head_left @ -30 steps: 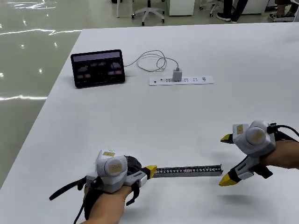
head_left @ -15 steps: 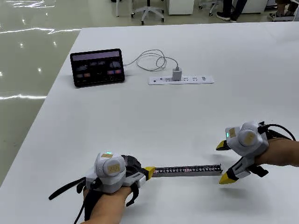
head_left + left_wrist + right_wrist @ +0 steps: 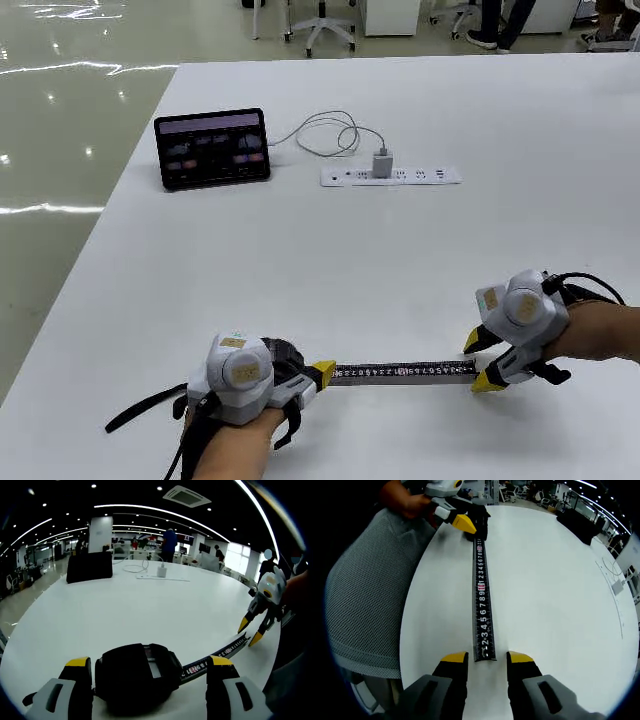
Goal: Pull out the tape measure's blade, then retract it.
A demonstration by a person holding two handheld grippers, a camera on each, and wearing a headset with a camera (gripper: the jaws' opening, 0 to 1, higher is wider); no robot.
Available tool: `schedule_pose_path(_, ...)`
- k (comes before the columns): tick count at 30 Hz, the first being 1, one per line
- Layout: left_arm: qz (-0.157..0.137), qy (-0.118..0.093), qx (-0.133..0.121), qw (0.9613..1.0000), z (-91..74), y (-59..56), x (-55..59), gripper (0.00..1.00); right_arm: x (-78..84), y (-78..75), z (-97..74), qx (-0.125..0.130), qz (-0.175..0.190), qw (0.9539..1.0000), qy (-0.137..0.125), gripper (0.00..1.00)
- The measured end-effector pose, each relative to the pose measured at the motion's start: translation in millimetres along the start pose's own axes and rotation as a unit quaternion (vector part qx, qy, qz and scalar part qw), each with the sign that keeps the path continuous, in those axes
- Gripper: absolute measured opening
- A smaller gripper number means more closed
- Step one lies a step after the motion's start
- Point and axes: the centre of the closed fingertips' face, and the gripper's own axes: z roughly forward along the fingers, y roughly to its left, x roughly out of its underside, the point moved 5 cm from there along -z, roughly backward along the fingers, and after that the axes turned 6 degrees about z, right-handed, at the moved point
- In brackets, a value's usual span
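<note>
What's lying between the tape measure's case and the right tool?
The pulled-out blade, flat on the table, running from case to right tool; the head view shows it.

A dark tablet [image 3: 211, 148] stands propped on the white table [image 3: 400, 260], far left. To its right lies a white power strip [image 3: 392, 176] with a charger [image 3: 381, 162] plugged in, whose cable [image 3: 322, 130] loops toward the tablet

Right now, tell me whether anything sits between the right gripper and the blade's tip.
Nothing visible does. The right gripper stands open, and the blade ends in the gap between its jaws, on the bare table, touching neither jaw.
</note>
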Motion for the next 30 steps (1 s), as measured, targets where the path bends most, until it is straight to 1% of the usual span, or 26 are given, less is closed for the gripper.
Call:
schedule_pose_path(2, -0.010, -0.001, 0.001, 1.0000, 0.4, 1.3, 0.2, 0.91, 0.8, 0.1, 0.3, 0.000, -0.001, 1.0000, 0.000, 0.24)
schedule_pose_path(4, -0.012, 0.000, -0.001, 0.9999, 1.0, 2.2, 0.7, 0.91, 0.7, 1.2, 0.4, -0.003, -0.002, 1.0000, 0.001, 0.22)
schedule_pose_path(6, -0.021, 0.002, 0.000, 0.9998, 0.8, 1.5, 1.7, 0.91, -0.4, 1.6, 0.4, -0.003, -0.004, 1.0000, -0.001, 0.20)
schedule_pose_path(8, -0.022, 0.002, 0.000, 0.9998, 1.2, 1.7, 1.7, 0.90, -0.8, 2.0, 0.5, -0.004, -0.004, 1.0000, -0.002, 0.17)
schedule_pose_path(10, -0.025, 0.002, 0.001, 0.9997, 1.1, 1.7, 1.6, 0.88, -0.7, 3.4, 1.5, -0.006, -0.001, 1.0000, 0.000, 0.17)
schedule_pose_path(13, -0.027, 0.002, 0.001, 0.9996, 0.8, 2.6, 2.0, 0.86, -0.3, 4.7, 2.9, -0.010, -0.002, 1.0000, 0.001, 0.15)
schedule_pose_path(15, -0.030, 0.002, 0.000, 0.9995, 0.7, 3.0, 2.0, 0.85, -0.6, 3.6, 3.5, -0.004, -0.002, 1.0000, 0.000, 0.12)
schedule_pose_path(19, -0.038, 0.004, 0.001, 0.9993, 1.0, 3.7, 2.2, 0.81, -1.1, 5.6, 4.1, -0.001, 0.002, 1.0000, 0.004, 0.12)
schedule_pose_path(20, -0.039, 0.004, 0.000, 0.9992, 1.1, 4.0, 2.3, 0.78, -1.0, 5.0, 4.1, 0.000, 0.003, 1.0000, 0.004, 0.12)
schedule_pose_path(22, -0.042, 0.006, -0.004, 0.9991, 1.0, 5.3, 3.0, 0.76, -1.3, 4.6, 4.3, 0.002, 0.009, 0.9999, 0.007, 0.12)
schedule_pose_path(24, -0.050, 0.011, -0.007, 0.9986, 2.0, 7.9, 4.5, 0.73, -2.4, 4.5, 4.6, 0.006, 0.021, 0.9997, 0.011, 0.12)
schedule_pose_path(26, -0.051, 0.015, -0.011, 0.9985, 2.6, 9.0, 6.5, 0.70, -2.2, 5.0, 4.4, 0.007, 0.030, 0.9994, 0.014, 0.12)
schedule_pose_path(28, -0.055, 0.017, -0.015, 0.9983, 1.7, 10.8, 6.3, 0.68, -2.7, 5.5, 4.6, 0.010, 0.031, 0.9993, 0.016, 0.12)
schedule_pose_path(30, -0.057, 0.018, -0.013, 0.9982, 1.5, 10.4, 6.4, 0.67, -3.2, 6.8, 4.8, 0.014, 0.025, 0.9994, 0.018, 0.11)
